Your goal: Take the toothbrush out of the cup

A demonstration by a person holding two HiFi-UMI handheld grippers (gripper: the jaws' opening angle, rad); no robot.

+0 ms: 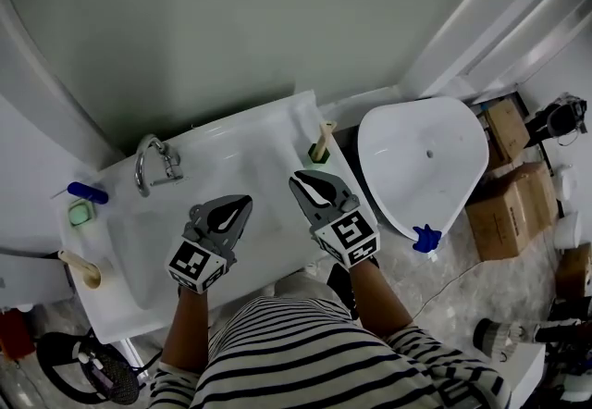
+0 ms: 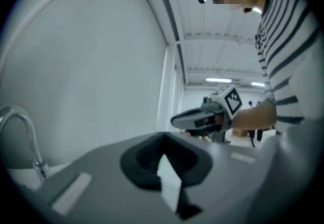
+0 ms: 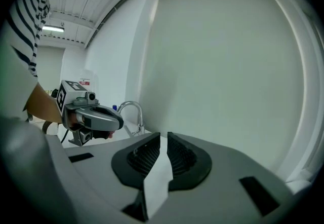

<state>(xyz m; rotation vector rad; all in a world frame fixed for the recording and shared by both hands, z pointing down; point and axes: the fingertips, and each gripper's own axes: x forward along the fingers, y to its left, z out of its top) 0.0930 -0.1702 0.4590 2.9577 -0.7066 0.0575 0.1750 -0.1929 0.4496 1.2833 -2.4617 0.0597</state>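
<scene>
**Two clenched grippers, toothbrush not yet lifted**

Both tools are empty. The left gripper [image 1: 244,203] has its jaws pressed together with nothing between them. The right gripper [image 1: 297,179] shows only a hairline slit between its ribbed pads, again with nothing inside. They hover side by side over the white sink counter [image 1: 268,134].

The toothbrush [image 1: 325,133] appears to be the pale wooden stick standing nearly upright in a small dark cup [image 1: 314,155]. The cup sits at the counter's far right corner, just beyond the right gripper's tips.

By my reading the brush will be light and stiff, and its wooden handle should give the pads decent friction. The cup looks small and light, so it could tip or ride up with the brush if the pull is not straight along the handle. The exposed upper handle, well above the rim, seems the sensible place to take hold. The jaws must open first.

Only the head view shows the cup and brush at all. Each gripper view looks across at a plain wall and catches the other gripper. The right gripper view also takes in the faucet [image 3: 130,109]. Those two views settle how the jaws stand, which the head view leaves less clear.
</scene>
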